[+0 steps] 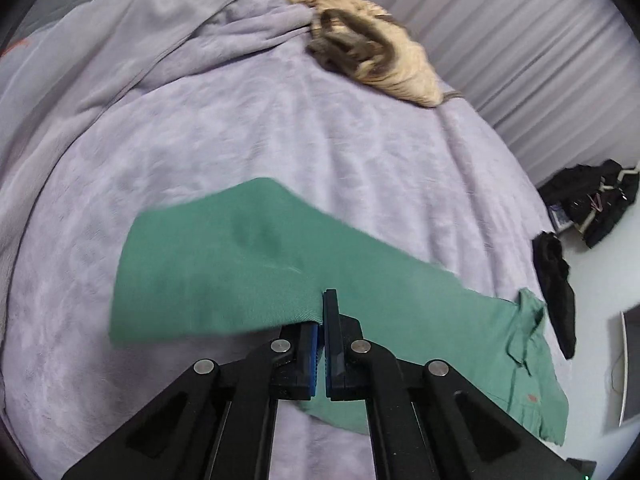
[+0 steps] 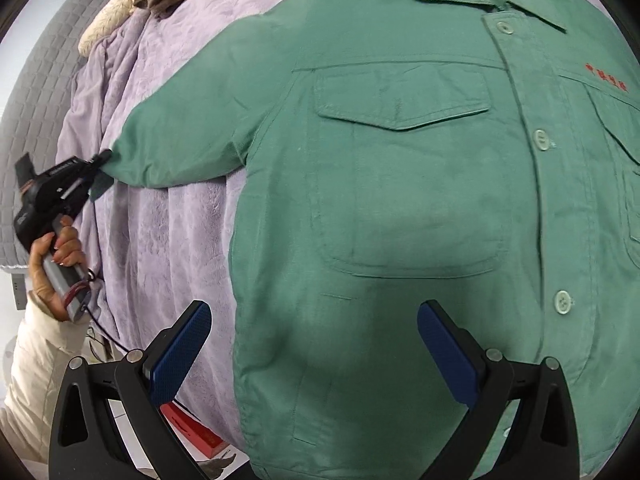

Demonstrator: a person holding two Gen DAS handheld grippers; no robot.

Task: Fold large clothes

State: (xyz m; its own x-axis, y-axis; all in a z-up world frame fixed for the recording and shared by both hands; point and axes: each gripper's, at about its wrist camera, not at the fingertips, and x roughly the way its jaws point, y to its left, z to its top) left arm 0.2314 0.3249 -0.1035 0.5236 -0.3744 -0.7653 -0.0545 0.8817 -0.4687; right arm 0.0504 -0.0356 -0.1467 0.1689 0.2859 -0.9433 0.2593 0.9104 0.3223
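left wrist view, l to r: lilac bedspread (image 1: 248, 128) fills most of the frame, bunched in folds at upper left; a green sleeve (image 1: 208, 264) of the green jacket (image 2: 400, 200) crosses the lower centre, lifted and a bit blurred, its edge pinched between the blue pads of the left gripper (image 1: 322, 308) at bottom centre, jaws closed down to a narrow slit on the cloth. tan striped blanket (image 1: 380, 48) lies rumpled at top centre-right, pale curtain (image 1: 520, 40) behind it at upper right; dark clothes (image 1: 592, 200) sit on the floor at the right edge, and a black garment (image 1: 556, 280) hangs off the bed edge just beside the jacket's collar end. right wrist view, l to r: grey quilted headboard (image 2: 36, 100) at far left; below it a person's hand (image 2: 60, 256) in a cream sleeve (image 2: 36, 360) grips the handle of the left gripper, whose tip bites the cuff end of the sleeve at mid-left. jacket body lies flat, front up, buttoned, over centre and right of the frame, chest pocket flap upper centre, red lettering at upper right. right gripper (image 2: 314, 344) at bottom centre stands wide, pads apart, nothing clamped, above the jacket's lower side edge; whether the pads touch cloth cannot be told. a red box (image 2: 192, 428) shows btw its left finger and the bed edge.
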